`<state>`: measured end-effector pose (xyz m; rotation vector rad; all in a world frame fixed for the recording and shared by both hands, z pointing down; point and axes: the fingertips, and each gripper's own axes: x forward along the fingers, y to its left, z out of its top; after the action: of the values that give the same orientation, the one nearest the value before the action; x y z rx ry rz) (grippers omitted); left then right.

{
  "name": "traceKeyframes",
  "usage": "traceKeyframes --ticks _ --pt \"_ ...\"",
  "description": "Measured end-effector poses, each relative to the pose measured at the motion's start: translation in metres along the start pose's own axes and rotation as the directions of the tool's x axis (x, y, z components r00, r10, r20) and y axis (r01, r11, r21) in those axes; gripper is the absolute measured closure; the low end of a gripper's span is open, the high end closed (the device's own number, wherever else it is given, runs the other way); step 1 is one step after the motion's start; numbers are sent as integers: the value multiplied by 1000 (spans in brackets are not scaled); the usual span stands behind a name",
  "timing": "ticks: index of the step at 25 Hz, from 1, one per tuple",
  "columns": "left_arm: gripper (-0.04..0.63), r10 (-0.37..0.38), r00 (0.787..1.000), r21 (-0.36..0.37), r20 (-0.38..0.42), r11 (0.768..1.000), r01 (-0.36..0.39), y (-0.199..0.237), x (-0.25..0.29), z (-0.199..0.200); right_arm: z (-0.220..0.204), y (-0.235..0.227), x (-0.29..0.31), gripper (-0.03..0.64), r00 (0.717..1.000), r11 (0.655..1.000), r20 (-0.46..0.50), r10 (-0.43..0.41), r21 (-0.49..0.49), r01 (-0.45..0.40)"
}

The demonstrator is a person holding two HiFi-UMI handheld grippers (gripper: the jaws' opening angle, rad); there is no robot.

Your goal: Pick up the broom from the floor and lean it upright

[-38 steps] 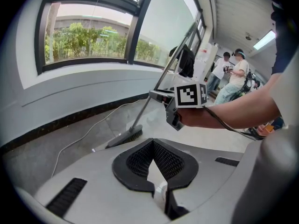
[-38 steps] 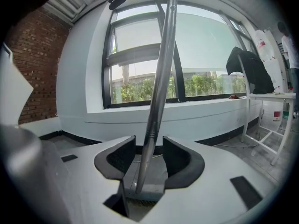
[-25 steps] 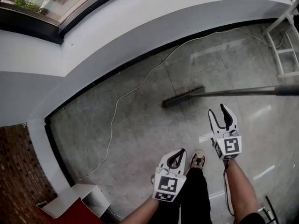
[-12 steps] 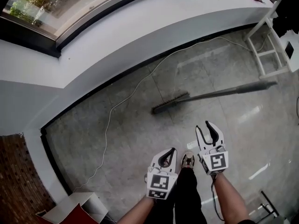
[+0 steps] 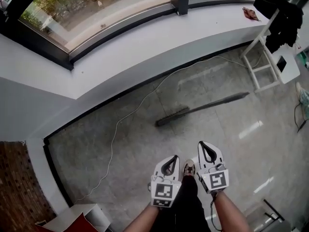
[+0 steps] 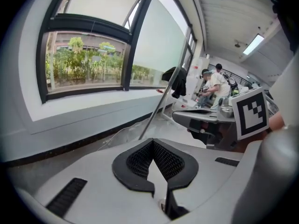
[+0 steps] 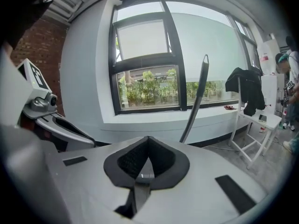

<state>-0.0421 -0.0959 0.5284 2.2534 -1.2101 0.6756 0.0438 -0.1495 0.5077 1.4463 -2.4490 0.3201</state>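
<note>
The broom has its bristle head on the grey floor, and its dark handle slants up to the right. In the left gripper view the broom handle rises steeply in front of the window, as the broom handle does in the right gripper view. What its top rests on I cannot tell. My left gripper is shut and empty, well short of the broom. My right gripper has just been closing and is now shut with nothing between its jaws, also apart from the broom.
A white cable snakes across the floor along the curved sill. A white rack with a dark garment stands at the right. My shoe shows between the grippers. A white box sits at the bottom left.
Both grippers have risen and drawn back from the broom. The right jaws stood wide open before and are now shut. The broom looks smaller and farther off.
</note>
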Motion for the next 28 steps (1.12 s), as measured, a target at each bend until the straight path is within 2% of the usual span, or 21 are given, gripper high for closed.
traceKeyframes --ticks 6,15,20,28 --pt "592 7 998 18 56 1000 -8 -9 -35 45 60 18 -27 611 999 999 -32 -25 32 26" --pt "592 -2 994 79 109 997 -7 -38 -82 93 125 24 -84 611 997 998 46 -61 1 61" --pt "592 13 991 80 130 996 -23 -65 -112 111 160 25 -123 611 996 997 58 -73 18 72" --pt "592 45 980 88 193 994 -63 -123 -168 131 194 33 -200 611 991 997 121 -58 -52 64"
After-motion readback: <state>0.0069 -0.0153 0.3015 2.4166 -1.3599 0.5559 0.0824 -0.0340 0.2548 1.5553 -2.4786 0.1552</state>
